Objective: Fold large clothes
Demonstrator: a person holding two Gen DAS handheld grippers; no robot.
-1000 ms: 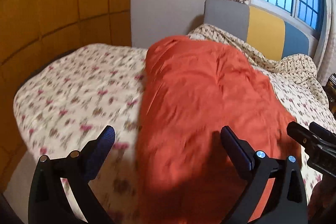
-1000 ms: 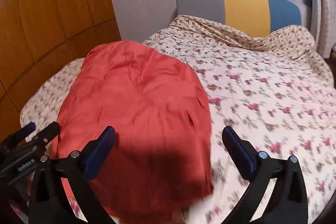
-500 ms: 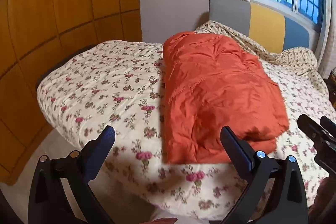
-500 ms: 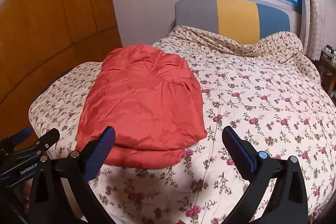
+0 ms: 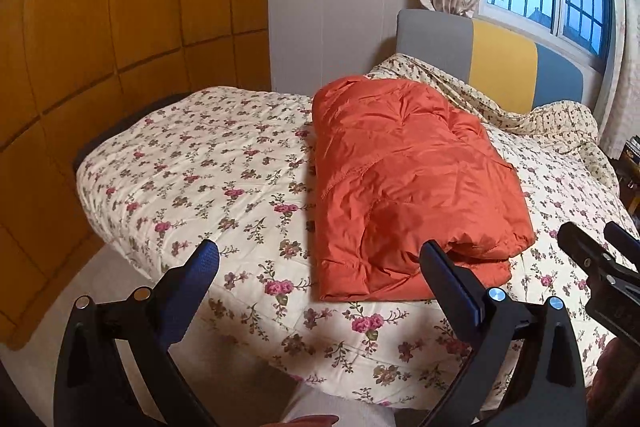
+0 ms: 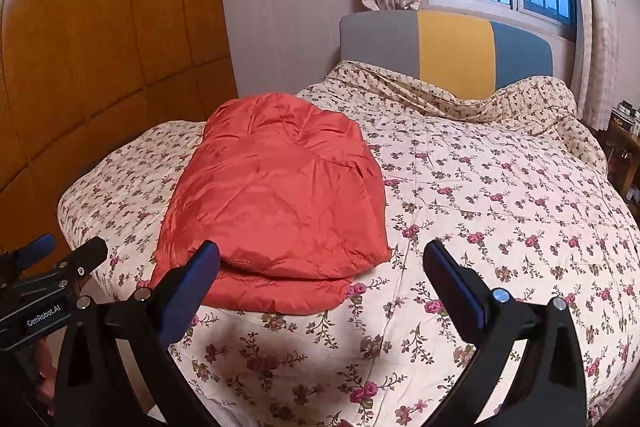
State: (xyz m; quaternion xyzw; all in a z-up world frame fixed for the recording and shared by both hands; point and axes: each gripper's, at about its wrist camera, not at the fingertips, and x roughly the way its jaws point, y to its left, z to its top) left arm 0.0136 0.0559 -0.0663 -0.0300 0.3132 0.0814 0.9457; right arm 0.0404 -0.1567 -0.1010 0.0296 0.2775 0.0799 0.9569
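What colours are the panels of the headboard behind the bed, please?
The headboard has grey, yellow and blue panels, left to right; clearest in the right wrist view.

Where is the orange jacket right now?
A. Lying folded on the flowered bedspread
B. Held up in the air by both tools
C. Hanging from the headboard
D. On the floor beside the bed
A: the orange jacket lies folded in layers on the flowered bedspread, and both tools, left and right, are open and empty.

Black jaws, blue ribbed pads (image 5: 200, 275)
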